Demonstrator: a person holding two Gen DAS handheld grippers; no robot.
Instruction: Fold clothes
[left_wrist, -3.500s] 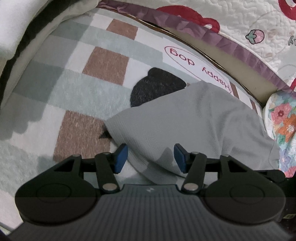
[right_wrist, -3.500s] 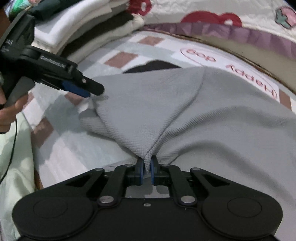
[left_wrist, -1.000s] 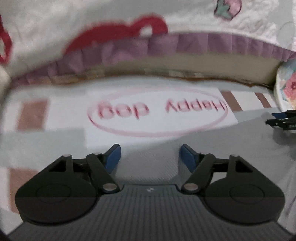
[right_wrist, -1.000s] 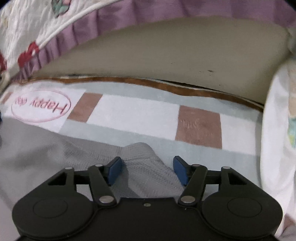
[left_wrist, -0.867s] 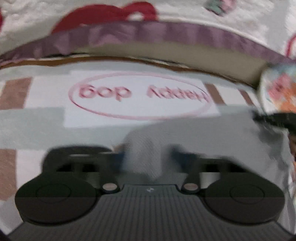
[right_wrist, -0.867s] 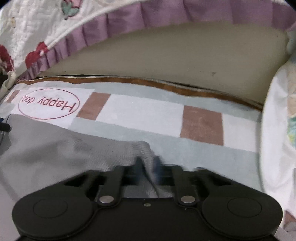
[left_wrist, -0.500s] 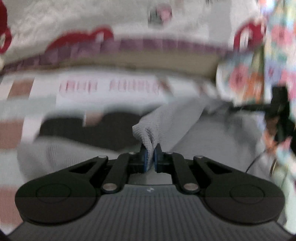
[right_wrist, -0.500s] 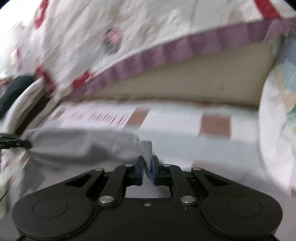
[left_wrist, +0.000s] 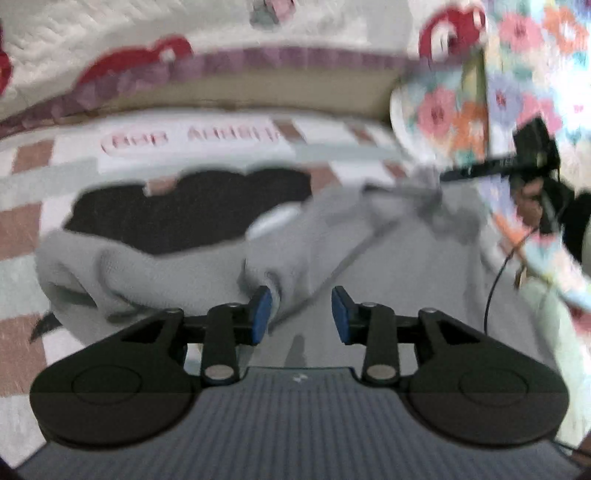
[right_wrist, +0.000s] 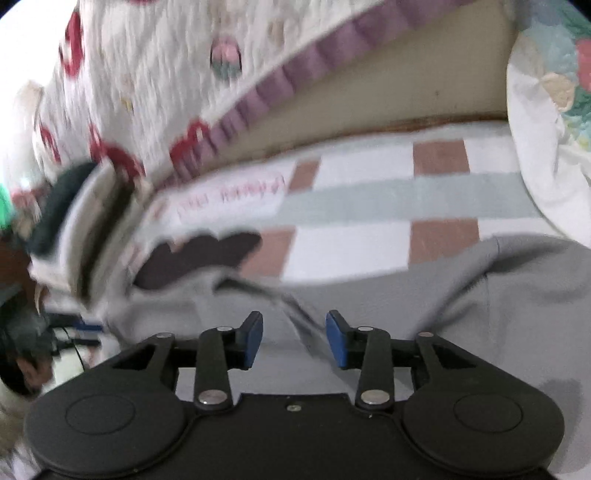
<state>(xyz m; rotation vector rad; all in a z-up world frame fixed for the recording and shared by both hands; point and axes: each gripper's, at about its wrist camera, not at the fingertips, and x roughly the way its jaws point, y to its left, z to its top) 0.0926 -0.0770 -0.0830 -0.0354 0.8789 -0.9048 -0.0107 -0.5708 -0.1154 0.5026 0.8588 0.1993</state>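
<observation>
The grey garment (left_wrist: 155, 266) lies rumpled on the checked mat (right_wrist: 354, 243), just this side of the mat's pink oval, folded toward the person. Both the left gripper (left_wrist: 301, 310) and the right gripper (right_wrist: 293, 338) have just been opening; their jaws stand part-open over the cloth and pinch nothing, likely to let the fold settle.
</observation>
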